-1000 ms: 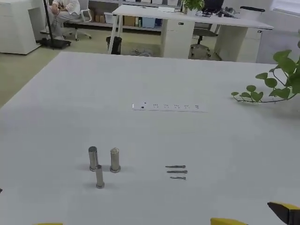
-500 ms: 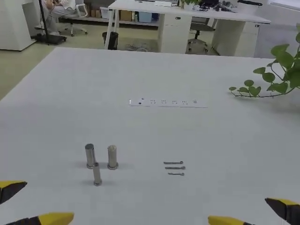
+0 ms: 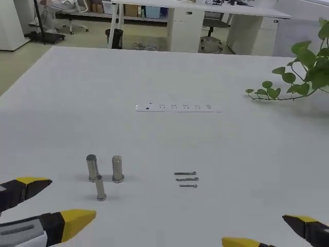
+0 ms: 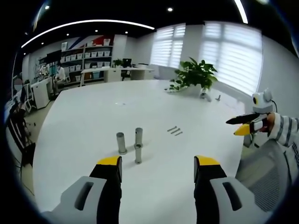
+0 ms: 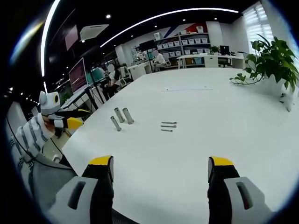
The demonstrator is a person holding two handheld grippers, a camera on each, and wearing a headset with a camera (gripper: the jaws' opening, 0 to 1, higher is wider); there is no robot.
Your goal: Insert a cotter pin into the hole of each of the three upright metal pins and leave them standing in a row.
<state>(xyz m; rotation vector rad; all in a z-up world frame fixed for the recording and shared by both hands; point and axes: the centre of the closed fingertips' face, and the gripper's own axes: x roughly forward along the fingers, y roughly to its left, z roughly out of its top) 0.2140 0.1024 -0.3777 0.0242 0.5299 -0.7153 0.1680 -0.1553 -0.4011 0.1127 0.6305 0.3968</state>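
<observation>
White table (image 3: 216, 144) stretched wide in an open office, with desks and chairs beyond its far edge. By the look of it the job had not begun. Three metal pins (image 3: 117, 169) stood upright toward the near left. Two were side by side and the third just in front of them, so they made a cluster and not a row. Three cotter pins (image 3: 186, 179) lay flat and parallel, well apart to the right of them, none in a hole as far as I could see; the holes themselves were too small to make out. So all three insertions were left to do, and the lining-up after.

The left gripper (image 4: 158, 162) hung over the near edge of the table, its fingers (image 4: 110, 170) spread wide with nothing between them. The right gripper (image 5: 161, 163) was the same — wide open, empty, low at the near right.

Nothing stood between either gripper and the parts. A power strip (image 3: 177, 107) lay farther back along the middle, and a leafy plant (image 3: 303, 72) trailed in at the far right — both well clear of the work.
</observation>
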